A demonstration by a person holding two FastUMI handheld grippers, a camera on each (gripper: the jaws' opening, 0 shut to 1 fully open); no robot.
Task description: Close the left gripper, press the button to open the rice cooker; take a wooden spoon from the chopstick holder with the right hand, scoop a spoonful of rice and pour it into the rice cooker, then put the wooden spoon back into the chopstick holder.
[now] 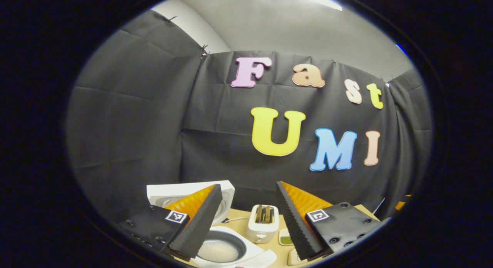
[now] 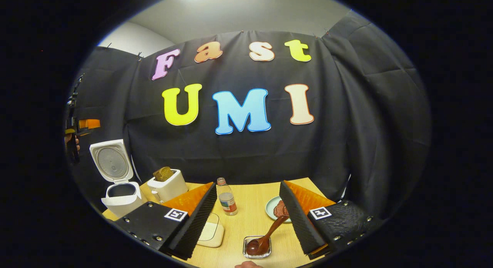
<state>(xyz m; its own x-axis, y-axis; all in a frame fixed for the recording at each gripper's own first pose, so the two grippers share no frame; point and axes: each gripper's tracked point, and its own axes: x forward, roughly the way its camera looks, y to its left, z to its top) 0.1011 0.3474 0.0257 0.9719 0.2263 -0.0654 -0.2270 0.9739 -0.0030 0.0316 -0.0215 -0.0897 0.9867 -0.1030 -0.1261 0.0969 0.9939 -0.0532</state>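
1. Left gripper (image 1: 246, 221) is spread wide, holding nothing, hanging above the cooker (image 1: 227, 248), whose lid (image 1: 181, 193) stands up behind the left finger.
2. Toaster (image 1: 262, 223) sits on the table (image 1: 238, 216) just past the cooker.
3. Right gripper (image 2: 246, 218) gapes wide and empty over the table (image 2: 250, 206).
4. Spoon (image 2: 265, 237) rests between its fingers, bowl in a small glass holder (image 2: 257, 248), handle leaning toward the right finger.
5. Bottle (image 2: 226, 196) and plate (image 2: 271, 208) stand farther back; cooker (image 2: 119, 195) sits open far left, beside the toaster (image 2: 168, 185).

Your right gripper (image 2: 246, 218) stands open above bare table (image 2: 250, 214). Ahead, a bottle (image 2: 226, 196) rises beside the toaster (image 2: 168, 185); the rice cooker (image 2: 119, 196) lid stands upright at left, its pot open from above.
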